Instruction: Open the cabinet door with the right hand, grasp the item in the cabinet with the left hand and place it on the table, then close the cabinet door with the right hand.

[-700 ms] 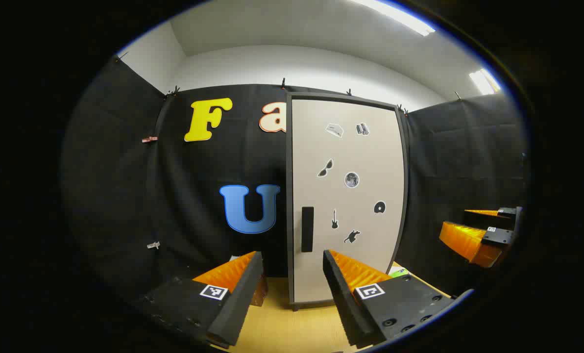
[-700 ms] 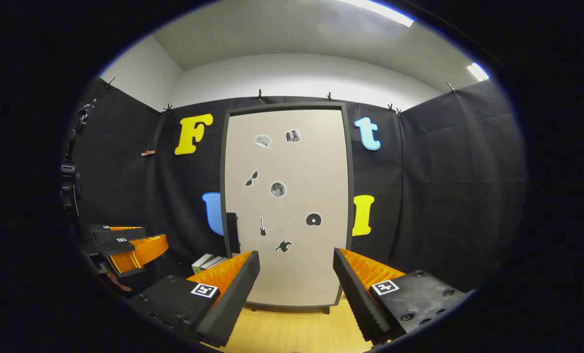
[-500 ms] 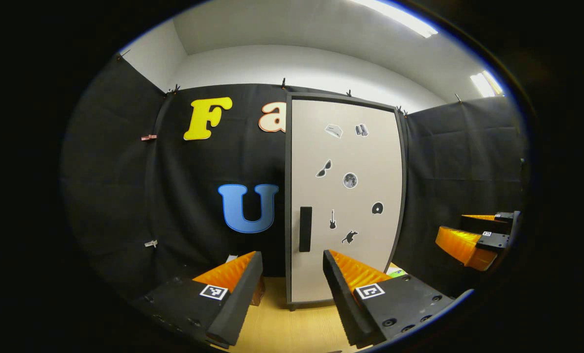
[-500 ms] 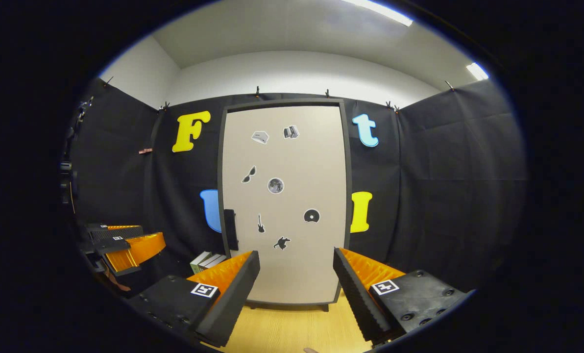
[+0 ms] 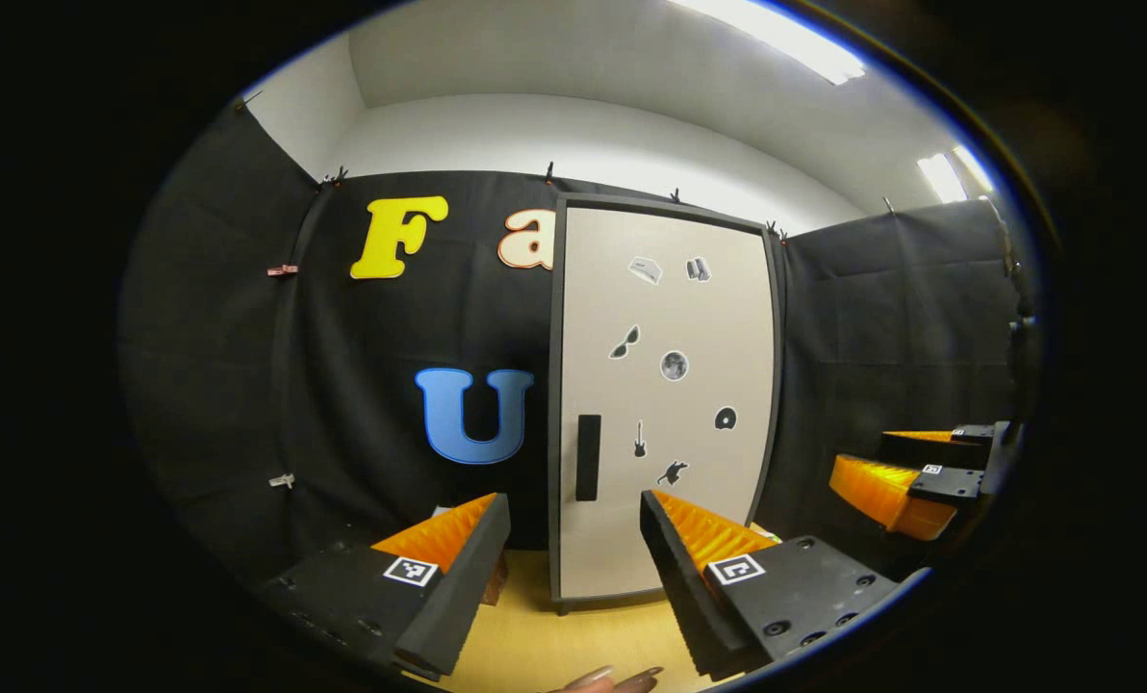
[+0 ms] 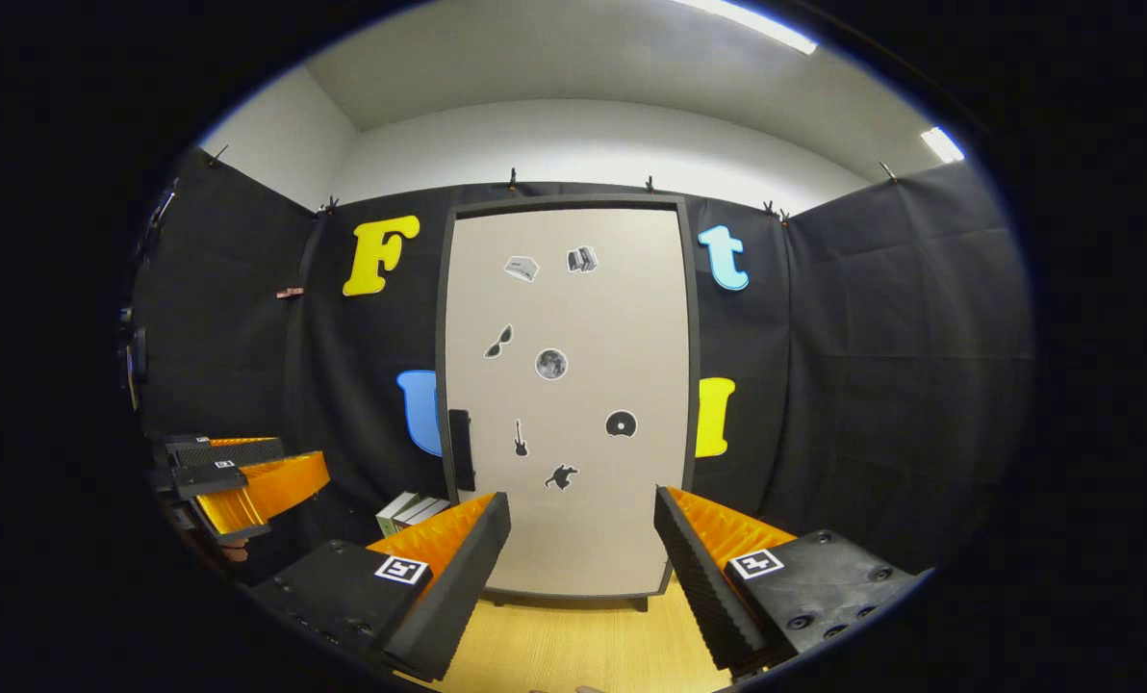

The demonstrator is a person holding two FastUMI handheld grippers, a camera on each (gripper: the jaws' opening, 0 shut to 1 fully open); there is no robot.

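- There is one cabinet (image 6: 566, 404). It stands on the wooden table (image 6: 583, 645) against the black cloth wall.
- The cabinet has one door (image 5: 665, 404). The door is pale with a dark edge all around, and it is shut flat.
- One black handle (image 5: 588, 457) sits low on the left edge of the door, standing up straight.
- Seven little stickers (image 6: 551, 364) are on the door.
- The thing inside the cabinet is hidden behind the shut door, so I cannot tell what it is.
- The left gripper (image 5: 573, 568) has its two fingers wide apart with nothing between them. It points at the handle side of the door but is well apart from it.
- The right gripper (image 6: 583, 568) also has its two fingers wide apart and holds nothing. It faces the middle of the door and does not touch it.
- Each gripper shows off to the side in the other gripper's view, well apart.
- A few books (image 6: 408, 513) stand on the table just left of the cabinet.
- Bare table lies between the grippers and the cabinet's bottom edge.
- Some fingertips (image 5: 602, 680) peek in at the bottom of the left gripper view.
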